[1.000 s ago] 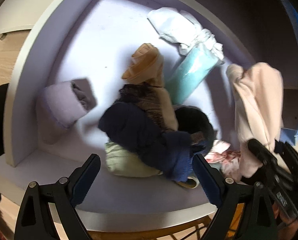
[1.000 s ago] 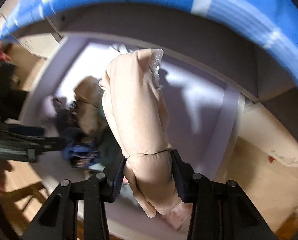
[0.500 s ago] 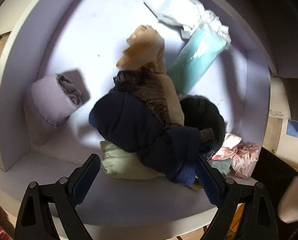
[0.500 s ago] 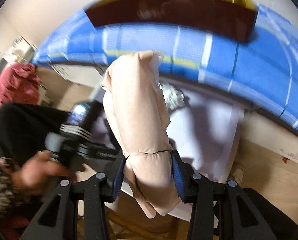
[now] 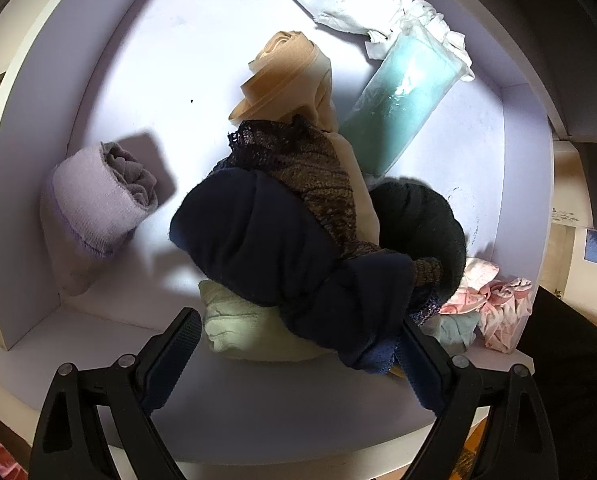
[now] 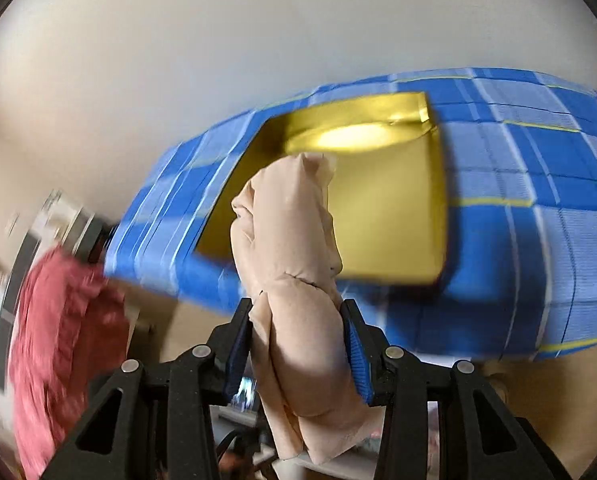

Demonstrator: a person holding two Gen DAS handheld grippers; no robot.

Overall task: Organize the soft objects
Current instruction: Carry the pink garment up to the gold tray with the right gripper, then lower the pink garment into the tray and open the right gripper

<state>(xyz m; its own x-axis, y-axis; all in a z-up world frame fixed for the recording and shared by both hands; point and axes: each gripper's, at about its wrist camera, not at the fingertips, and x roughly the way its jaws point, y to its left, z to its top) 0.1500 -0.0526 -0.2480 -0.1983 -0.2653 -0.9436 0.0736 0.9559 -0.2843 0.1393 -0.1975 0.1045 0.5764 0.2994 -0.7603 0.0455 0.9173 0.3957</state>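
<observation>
1. Since a sec ago my right gripper [image 6: 296,344] has swung up & away from the white shelf: then it looked into the shelf bay, now it faces a blue plaid storage box [image 6: 518,248] w/ a gold-lined opening [image 6: 394,208]. View is motion-blurred, so I'm prob. mid-swing.
2. Right fingers [image 6: 356,356] are closed tight on the peach cloth roll [image 6: 294,280], pinched near its lower third. Roll's long axis runs up along the fingers, top end leaning toward the opening, tail hanging below the pads.
3. Key relation: the opening lies straight ahead & slightly right of the roll's tip. The tip overlaps the opening's near edge in view, but can't tell if it's over the box or short of it. I'd judge next move = push fwd, tip first, then let go.
4. My left gripper [image 5: 294,356] has eased closer to the pile on the shelf [image 5: 110,60]. Its fingers [image 5: 174,356] are spread wide, holding nothing, straddling the navy bundle [image 5: 266,248] & pale green cloth [image 5: 234,328] under it.
5. Left is the nearer one for the rest: lilac roll [image 5: 94,204] off left by the wall, tan roll [image 5: 286,72] & teal pack [image 5: 402,104] farther back, pink rag [image 5: 494,308] at right.
6. Risk: the navy bundle's draped over others; grabbing it may drag them.
</observation>
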